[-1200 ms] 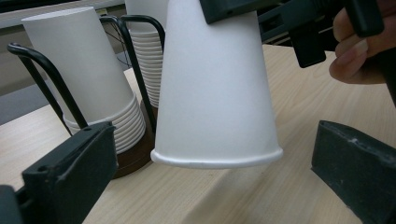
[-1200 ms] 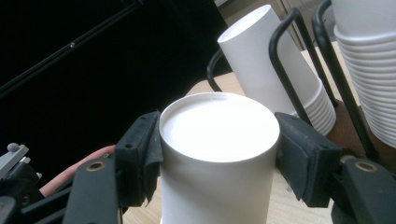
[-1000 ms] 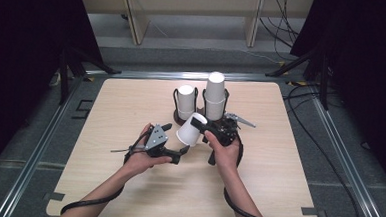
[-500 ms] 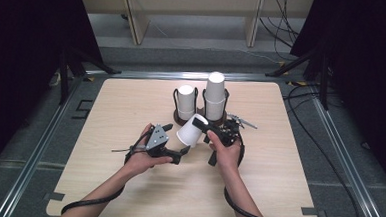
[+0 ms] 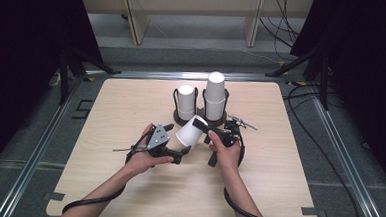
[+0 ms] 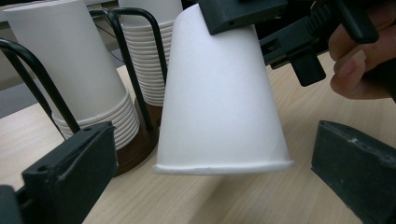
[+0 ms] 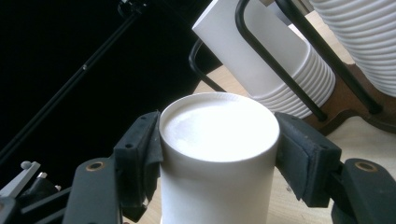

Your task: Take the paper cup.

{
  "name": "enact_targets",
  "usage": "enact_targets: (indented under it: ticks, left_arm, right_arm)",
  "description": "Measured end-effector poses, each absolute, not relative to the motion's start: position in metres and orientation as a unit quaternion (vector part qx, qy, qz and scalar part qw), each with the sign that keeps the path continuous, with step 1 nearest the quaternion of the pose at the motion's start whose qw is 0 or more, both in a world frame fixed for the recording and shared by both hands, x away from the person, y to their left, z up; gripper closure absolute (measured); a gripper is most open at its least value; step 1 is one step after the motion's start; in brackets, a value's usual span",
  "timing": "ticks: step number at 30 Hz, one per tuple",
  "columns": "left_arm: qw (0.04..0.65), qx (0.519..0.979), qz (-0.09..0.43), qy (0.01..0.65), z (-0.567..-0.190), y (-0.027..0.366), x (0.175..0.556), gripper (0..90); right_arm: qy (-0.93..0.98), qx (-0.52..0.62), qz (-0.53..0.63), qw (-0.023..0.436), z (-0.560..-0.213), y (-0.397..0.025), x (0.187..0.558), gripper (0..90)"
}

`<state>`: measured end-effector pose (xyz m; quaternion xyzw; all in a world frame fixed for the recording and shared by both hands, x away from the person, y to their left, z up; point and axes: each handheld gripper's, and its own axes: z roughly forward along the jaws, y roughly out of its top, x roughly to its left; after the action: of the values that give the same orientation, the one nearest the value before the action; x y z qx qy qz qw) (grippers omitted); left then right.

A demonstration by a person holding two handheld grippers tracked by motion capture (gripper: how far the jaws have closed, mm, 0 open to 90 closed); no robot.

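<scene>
My right gripper [image 5: 205,129] is shut on a single white paper cup [image 5: 192,131], gripping it near its closed bottom [image 7: 219,123] with a pad on each side; the same right gripper [image 7: 219,156] looks along the cup. The cup [image 6: 219,93] hangs tilted above the table, rim down and towards my left gripper [image 5: 177,139]. That left gripper [image 6: 213,144] is open, its jaws standing wide on either side of the cup's rim without touching it. Just behind stand two stacks of upside-down white cups, the shorter stack [image 5: 185,101] on the left and the taller stack [image 5: 215,93] on the right.
Each stack sits in a black wire holder [image 6: 140,56] on a brown round base [image 7: 348,100]. A small metal tool [image 5: 242,122] lies on the wooden table [image 5: 131,100] right of the holders. Cables trail from both grippers towards the near edge.
The cup in my right gripper has sunk slightly towards the left gripper. Both hands have otherwise stayed nearly still.
</scene>
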<state>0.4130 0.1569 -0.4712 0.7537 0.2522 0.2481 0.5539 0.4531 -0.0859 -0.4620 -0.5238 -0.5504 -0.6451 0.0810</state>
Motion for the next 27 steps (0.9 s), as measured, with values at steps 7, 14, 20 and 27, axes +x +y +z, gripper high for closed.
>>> enact_targets:
  ticks: [7, 14, 20, 27]
  left_arm:
    - [0.552, 0.757, 0.241, 0.253, -0.476, 0.155, 0.415, 0.0]
    - [0.567, 0.744, 0.231, 0.267, -0.48, 0.153, 0.417, 0.0]
    - [0.581, 0.73, 0.222, 0.283, -0.48, 0.154, 0.417, 0.0]
    - [0.592, 0.723, 0.217, 0.283, -0.482, 0.153, 0.418, 0.0]
  right_arm:
    - [-0.544, -0.532, -0.643, 0.087, -0.46, -0.087, 0.453, 35.6]
    - [-0.54, -0.531, -0.647, 0.087, -0.461, -0.089, 0.455, 35.6]
    - [-0.527, -0.534, -0.652, 0.105, -0.459, -0.09, 0.454, 35.6]
    - [-0.524, -0.539, -0.651, 0.105, -0.457, -0.089, 0.455, 35.6]
